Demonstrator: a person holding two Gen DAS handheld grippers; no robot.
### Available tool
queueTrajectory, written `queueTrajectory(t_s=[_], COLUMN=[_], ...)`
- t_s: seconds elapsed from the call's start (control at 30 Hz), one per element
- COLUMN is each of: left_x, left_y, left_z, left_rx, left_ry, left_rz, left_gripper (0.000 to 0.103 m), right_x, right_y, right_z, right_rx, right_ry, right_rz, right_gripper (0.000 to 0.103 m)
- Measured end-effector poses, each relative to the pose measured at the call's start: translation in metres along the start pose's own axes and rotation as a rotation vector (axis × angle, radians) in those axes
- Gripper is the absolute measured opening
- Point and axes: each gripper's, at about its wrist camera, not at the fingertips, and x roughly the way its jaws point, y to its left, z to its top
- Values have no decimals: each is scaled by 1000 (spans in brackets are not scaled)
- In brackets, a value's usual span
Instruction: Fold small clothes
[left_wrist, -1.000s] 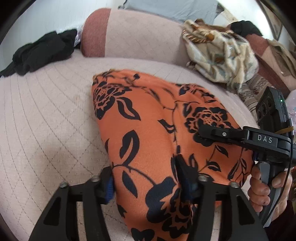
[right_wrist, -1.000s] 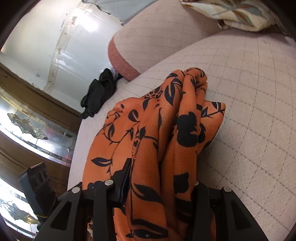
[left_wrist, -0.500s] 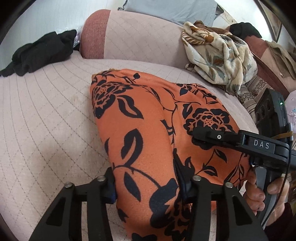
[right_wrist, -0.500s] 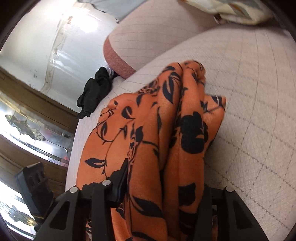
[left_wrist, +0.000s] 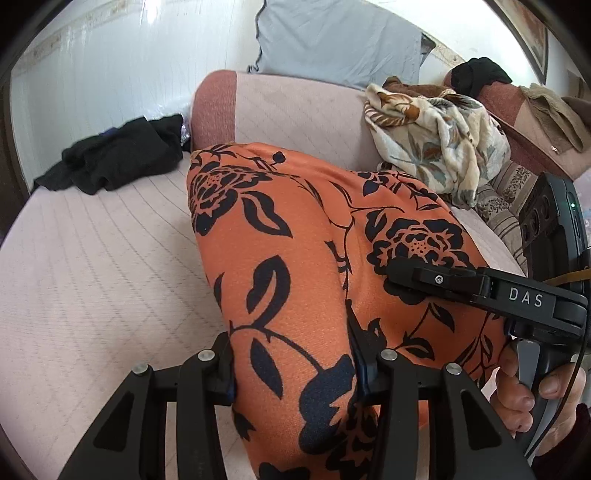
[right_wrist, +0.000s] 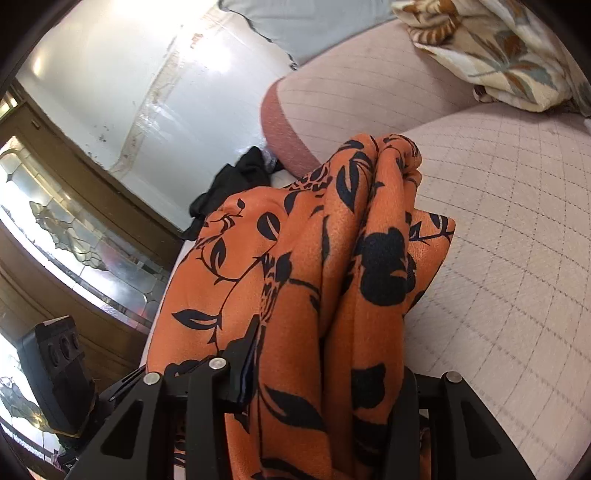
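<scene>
An orange garment with black flowers (left_wrist: 303, 236) hangs in bunched folds over the pale quilted sofa seat (left_wrist: 92, 266). My left gripper (left_wrist: 295, 362) is shut on its near edge, cloth filling the gap between the fingers. My right gripper (right_wrist: 325, 365) is shut on another part of the same garment (right_wrist: 303, 280). The right gripper also shows in the left wrist view (left_wrist: 480, 291), at the garment's right side, with a hand on its handle. The garment's far end droops toward the seat.
A black garment (left_wrist: 122, 155) lies at the seat's far left. A cream leaf-print cloth (left_wrist: 436, 144) is heaped at the far right against the backrest (left_wrist: 295, 110). A grey pillow (left_wrist: 340, 40) stands behind it. A wooden glass-panelled door (right_wrist: 74, 229) is at the left.
Both grippers have lifted with the orange garment held in them. The garment's far end has risen and drawn nearer to the backrest. The grips have not changed.
</scene>
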Motion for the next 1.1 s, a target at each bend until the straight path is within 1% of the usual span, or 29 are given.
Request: queueTrajectory(t_s=[0.2,0.3,0.33,0.47,0.6,0.73,0.83,0.93,1.03,1.07,1.1], left_x=[-31,-42,-44,-51,-55,-55,-48,-34,-10,-4,-2], left_y=[9,14,15,19,20,26,33,45,56,60,62], left_z=[-9,-17,-19,-29,-40,-50,-59,-68,-79,-83,-85], left_rx=[33,34,32,25,25,23,13,-21,-50,-55,-59], left_ry=[-39,-41,-39,-20,-3,17,52,107,201,227,228], left_rz=[32,41,42,49,58,59,69,77,100,112,122], left_gripper=[47,47,47,47,47,47,47,48,53,63,69], right_x=[-27,-36,-38,-43,-43,-45,-38,-25,-6,5,13], right_y=[21,28,31,37,36,37,37,34,31,29,25], right_z=[-20,-31,-35,-52,-67,-81,-88,-96,-104,-108,-112], right_rx=[2,4,31,46,88,104,119,127,124,124,127], right_ry=[-24,-28,-20,-11,5,21,49,95,149,183,212], right_rz=[27,44,20,24,26,23,13,-2,-40,-65,-90], right_gripper=[43,43,43,43,43,43,43,43,43,43,45])
